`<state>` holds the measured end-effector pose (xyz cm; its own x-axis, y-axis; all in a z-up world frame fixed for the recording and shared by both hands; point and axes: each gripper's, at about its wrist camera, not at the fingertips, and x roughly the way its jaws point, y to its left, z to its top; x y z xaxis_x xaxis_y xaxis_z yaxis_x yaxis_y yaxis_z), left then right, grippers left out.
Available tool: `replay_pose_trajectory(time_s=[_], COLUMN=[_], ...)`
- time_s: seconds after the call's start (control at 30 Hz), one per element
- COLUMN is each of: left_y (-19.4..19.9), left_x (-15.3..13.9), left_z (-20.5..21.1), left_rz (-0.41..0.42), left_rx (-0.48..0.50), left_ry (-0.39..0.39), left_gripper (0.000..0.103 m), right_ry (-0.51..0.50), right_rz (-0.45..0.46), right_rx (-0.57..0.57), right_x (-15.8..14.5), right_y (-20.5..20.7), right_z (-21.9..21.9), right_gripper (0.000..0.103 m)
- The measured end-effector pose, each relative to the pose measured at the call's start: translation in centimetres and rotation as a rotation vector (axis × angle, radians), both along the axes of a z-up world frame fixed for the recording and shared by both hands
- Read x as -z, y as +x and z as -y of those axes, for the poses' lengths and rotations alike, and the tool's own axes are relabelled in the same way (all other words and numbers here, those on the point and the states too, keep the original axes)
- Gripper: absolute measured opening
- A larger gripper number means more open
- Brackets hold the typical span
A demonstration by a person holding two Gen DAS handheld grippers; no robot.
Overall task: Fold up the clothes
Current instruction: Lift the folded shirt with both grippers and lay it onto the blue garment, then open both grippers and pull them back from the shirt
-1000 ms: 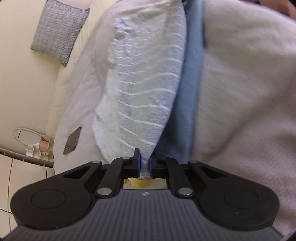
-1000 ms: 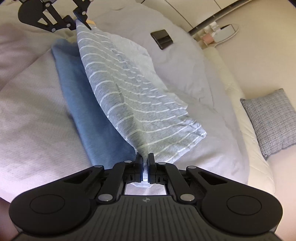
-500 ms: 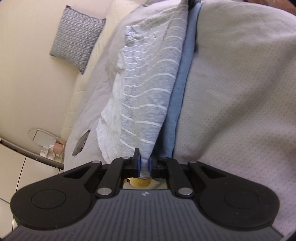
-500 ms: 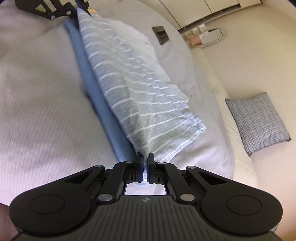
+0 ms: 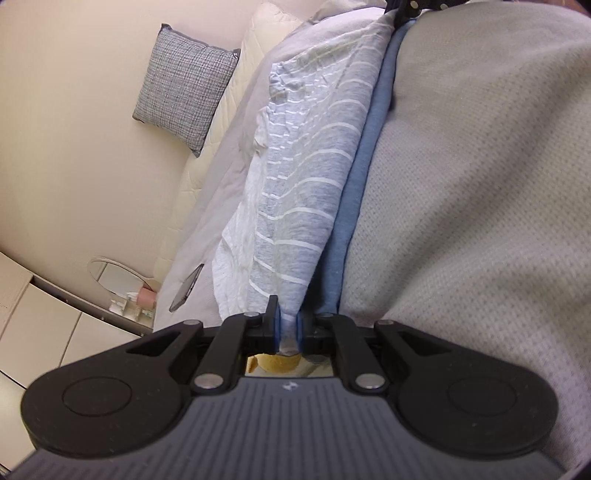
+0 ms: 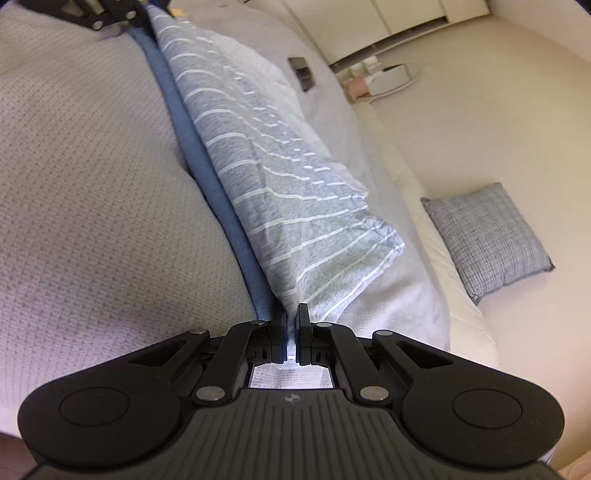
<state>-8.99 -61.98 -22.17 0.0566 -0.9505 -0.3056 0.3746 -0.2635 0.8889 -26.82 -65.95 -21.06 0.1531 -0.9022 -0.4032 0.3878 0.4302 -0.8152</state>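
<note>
A grey shirt with thin white stripes [image 5: 303, 192] hangs stretched between my two grippers above the bed; it also shows in the right wrist view [image 6: 273, 177]. My left gripper [image 5: 287, 325] is shut on one end of its top edge. My right gripper [image 6: 291, 325] is shut on the other end. Each gripper shows at the top of the other's view: the right one [image 5: 406, 7], the left one [image 6: 110, 14]. A blue garment [image 5: 365, 177] lies flat on the bed under the shirt's near side, and shows in the right wrist view [image 6: 207, 177].
A beige waffle blanket [image 5: 480, 184] covers the bed beside the blue garment. A pale grey duvet [image 6: 332, 122] carries a dark phone [image 6: 302, 72]. A grey checked cushion [image 5: 184, 85] leans on the cream headboard. A nightstand with a round mirror [image 5: 114, 277] stands beyond.
Both grippers have moved up and toward the blanket side, still shut on the shirt. The shirt hangs steeper and covers more of the blue garment, which now shows only as a narrow strip.
</note>
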Motion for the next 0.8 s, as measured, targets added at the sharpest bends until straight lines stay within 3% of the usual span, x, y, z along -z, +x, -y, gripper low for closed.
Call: replay_pose_trajectory(time_s=[0.23, 0.4, 0.5, 0.6, 0.67, 0.8], left_y=[0.1, 1.0, 1.4, 1.8, 2.2, 3.0], left_x=[-0.3, -1.8, -3.1, -4.7, -5.8, -7.8], left_z=[0.1, -0.5, -1.4, -3.2, -4.5, -7.4], left_rz=[-0.046, -0.188, -0.27, -0.382, -0.491, -0.737], left_rx=[-0.024, -0.075, -0.115, -0.174, -0.226, -0.338], left_ry=[-0.006, 0.014, 0.019, 0.025, 0.034, 0.037], left_gripper=[0.009, 0.015, 0.026, 0.035, 0.057, 0.091], right_ry=[-0.037, -0.023, -0.006, 0.01, 0.033, 0.111], right_rz=[0.036, 0.13, 0.204, 0.277, 0.348, 0.534], right_rx=[0.025, 0.076, 0.114, 0.151, 0.182, 0.233], right_x=[0.8, -0.2, -1.0, -1.7, -2.5, -4.6], right_y=[0.1, -0.6, -1.2, -1.7, -2.2, -2.8], right_z=[0.0, -1.3, -2.2, -3.2, -4.2, -6.8], right_gripper=[0.005, 0.005, 0.008, 0.018, 0.034, 0.041])
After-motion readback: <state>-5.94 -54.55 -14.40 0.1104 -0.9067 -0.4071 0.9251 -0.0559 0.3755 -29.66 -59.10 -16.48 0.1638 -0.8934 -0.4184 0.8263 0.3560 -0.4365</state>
